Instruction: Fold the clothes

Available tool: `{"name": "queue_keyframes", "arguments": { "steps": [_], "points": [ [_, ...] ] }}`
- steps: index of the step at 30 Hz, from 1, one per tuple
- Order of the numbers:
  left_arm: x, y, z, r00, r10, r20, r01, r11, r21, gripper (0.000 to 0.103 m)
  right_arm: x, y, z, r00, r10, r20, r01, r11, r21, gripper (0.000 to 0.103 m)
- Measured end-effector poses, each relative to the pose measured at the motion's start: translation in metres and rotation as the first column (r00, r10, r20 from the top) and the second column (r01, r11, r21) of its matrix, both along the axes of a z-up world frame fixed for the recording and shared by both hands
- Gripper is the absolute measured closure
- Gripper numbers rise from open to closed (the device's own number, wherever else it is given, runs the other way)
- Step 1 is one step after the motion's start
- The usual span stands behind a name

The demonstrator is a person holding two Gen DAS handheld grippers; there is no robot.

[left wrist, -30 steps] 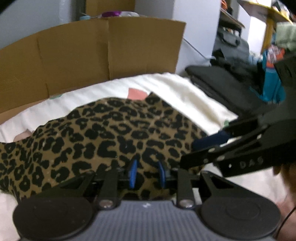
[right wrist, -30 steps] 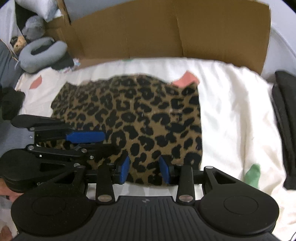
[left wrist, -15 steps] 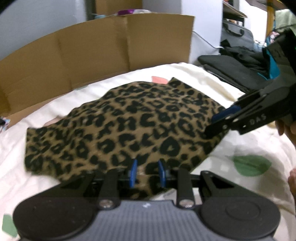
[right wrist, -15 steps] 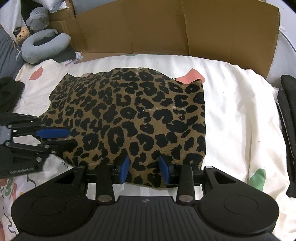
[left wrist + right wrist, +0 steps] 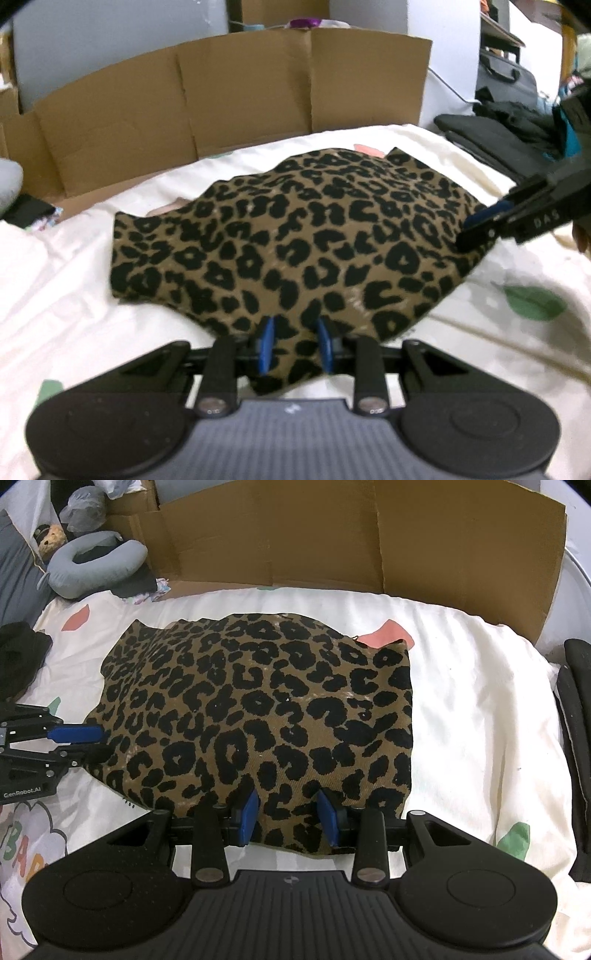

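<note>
A: Where's the leopard-print garment [image 5: 258,716]?
B: Folded on the white bedsheet [image 5: 480,709], cardboard [image 5: 332,535] behind.
A: The claws?
B: Left claw [image 5: 293,349] and right claw [image 5: 289,819] each pinch its near edge, jaws partly closed on cloth.

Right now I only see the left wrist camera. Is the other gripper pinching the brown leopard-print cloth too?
Observer: Yes, the right gripper has the brown leopard-print cloth's near hem between its blue pads.
Operator: Any toys around?
Observer: A small brown teddy bear sits far left, beside a grey U-shaped neck pillow.
Operator: Any words on the white sheet?
Observer: Colourful printed letters, at its near-left corner.
</note>
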State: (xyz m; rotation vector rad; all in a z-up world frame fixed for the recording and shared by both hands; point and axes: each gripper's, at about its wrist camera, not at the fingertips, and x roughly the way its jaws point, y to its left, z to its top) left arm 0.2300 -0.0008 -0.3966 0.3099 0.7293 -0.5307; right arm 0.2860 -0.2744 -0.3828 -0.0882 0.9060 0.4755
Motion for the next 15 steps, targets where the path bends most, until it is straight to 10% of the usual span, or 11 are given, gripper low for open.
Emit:
{"name": "queue_keyframes", "arguments": {
  "steps": [15],
  "points": [
    [-0.005, 0.033, 0.013, 0.990, 0.135, -0.048, -0.135, 0.991, 0.001, 0.075, 0.002, -0.004, 0.010, 0.998, -0.046, -0.034, 0.047, 0.998, 0.029, 0.061]
  ]
}}
